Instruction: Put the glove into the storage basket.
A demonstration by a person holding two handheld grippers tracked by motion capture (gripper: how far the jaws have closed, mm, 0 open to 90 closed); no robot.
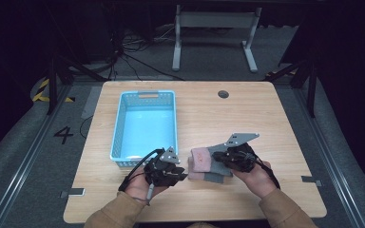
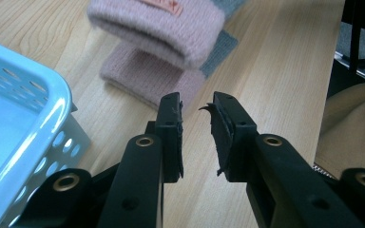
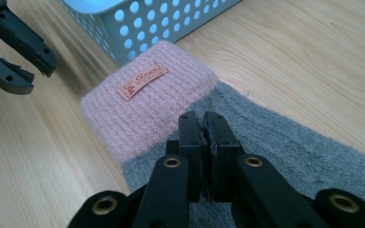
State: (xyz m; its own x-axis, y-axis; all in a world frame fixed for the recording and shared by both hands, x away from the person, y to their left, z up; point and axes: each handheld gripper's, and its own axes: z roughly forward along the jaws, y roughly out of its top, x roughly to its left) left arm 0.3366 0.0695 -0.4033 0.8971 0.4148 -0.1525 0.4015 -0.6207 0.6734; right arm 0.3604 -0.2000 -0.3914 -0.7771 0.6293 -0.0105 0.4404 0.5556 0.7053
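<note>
Both tan sleeves come in low; the right gripper (image 3: 203,124) is clenched, apparently pinching the folded pink-and-grey knitted sock (image 3: 161,102) on the light wooden table (image 1: 266,118), just beside the pale blue perforated plastic basket (image 1: 119,128). Left gripper (image 2: 195,107) waits released, nothing between. Best lift gently, keeping the fold together.

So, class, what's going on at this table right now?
A person holds a two-jaw tool in each hand over a light wooden table. The right tool, jaws closed together, sits over a folded pink-and-grey knitted garment with a small orange label; whether it pinches the fabric is unclear. The left tool waits beside it with jaws apart and nothing between them. A light blue perforated plastic basket stands just behind, with nothing visible inside.
</note>
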